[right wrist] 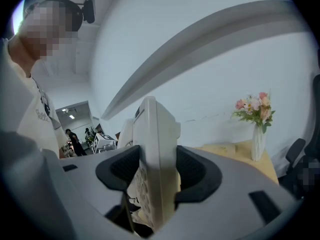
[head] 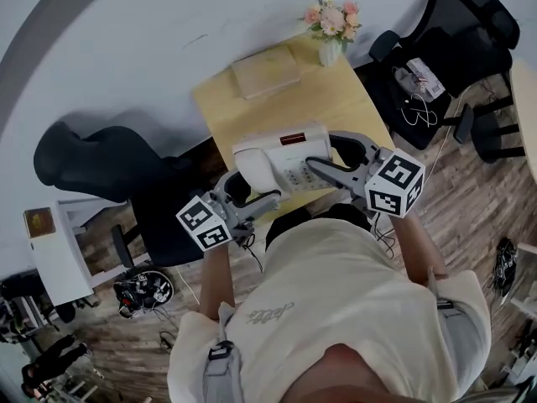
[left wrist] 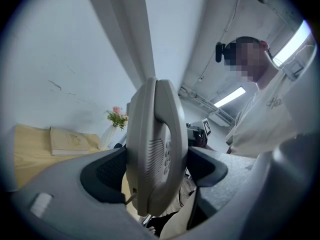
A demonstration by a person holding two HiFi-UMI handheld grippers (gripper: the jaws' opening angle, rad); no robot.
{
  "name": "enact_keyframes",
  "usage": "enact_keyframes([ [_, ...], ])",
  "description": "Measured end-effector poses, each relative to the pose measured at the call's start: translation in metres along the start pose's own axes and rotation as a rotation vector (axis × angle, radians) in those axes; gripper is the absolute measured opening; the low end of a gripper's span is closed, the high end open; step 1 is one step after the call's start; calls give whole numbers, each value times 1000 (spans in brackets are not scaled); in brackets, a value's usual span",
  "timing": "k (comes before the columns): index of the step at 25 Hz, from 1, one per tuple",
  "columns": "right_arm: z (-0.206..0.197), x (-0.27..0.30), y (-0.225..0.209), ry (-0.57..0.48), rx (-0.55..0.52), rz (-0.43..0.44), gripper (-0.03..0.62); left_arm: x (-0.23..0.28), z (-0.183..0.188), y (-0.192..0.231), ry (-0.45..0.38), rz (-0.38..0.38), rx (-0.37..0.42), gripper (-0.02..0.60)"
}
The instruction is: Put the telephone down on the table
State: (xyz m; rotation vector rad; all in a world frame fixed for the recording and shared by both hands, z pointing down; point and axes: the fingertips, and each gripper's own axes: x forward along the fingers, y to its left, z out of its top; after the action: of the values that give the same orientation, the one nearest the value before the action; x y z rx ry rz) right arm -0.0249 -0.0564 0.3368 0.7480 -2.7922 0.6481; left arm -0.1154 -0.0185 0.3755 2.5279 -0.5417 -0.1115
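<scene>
Left jaws: closed onto the telephone. In the left gripper view the dark pads press its two broad faces, and the handset and speaker grille show edge-on between them. You have the left gripper on the phone's left end, as the head view confirms.

Right jaws: also clamped on the telephone. The right gripper view shows the pale body edge-on, the keypad side facing left, and a pad tight against each side. The right gripper holds the phone's right end, by the keypad.

Telephone position: in the head view the telephone sits level between your two grippers, face up, with a dark display strip near its far edge. It lies over the near edge of the table. No view shows whether its underside touches the top.

Table: light yellow wood, set against a white wall. A beige book lies flat at the far side, well apart from the phone. A white vase of pink flowers stands upright at the far right corner, near the book. Both also show in the left gripper view, the book and the flowers.

Surroundings: a black office chair stands left of the table and another right of it, on a wood-plank floor.
</scene>
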Motion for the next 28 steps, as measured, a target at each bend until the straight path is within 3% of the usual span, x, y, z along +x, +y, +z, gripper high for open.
enact_keyframes([
  [6,12,45,-21,35,16,51,230,-9,18,40,-7,56,-23,379],
  [12,10,62,-38,61,36,141,230,-6,18,54,-10,149,-43,379],
  [19,4,73,-76,96,45,252,230,16,10,75,-11,257,-67,379],
  [28,-17,83,-127,147,78,321,230,51,-13,106,-31,332,-150,379],
])
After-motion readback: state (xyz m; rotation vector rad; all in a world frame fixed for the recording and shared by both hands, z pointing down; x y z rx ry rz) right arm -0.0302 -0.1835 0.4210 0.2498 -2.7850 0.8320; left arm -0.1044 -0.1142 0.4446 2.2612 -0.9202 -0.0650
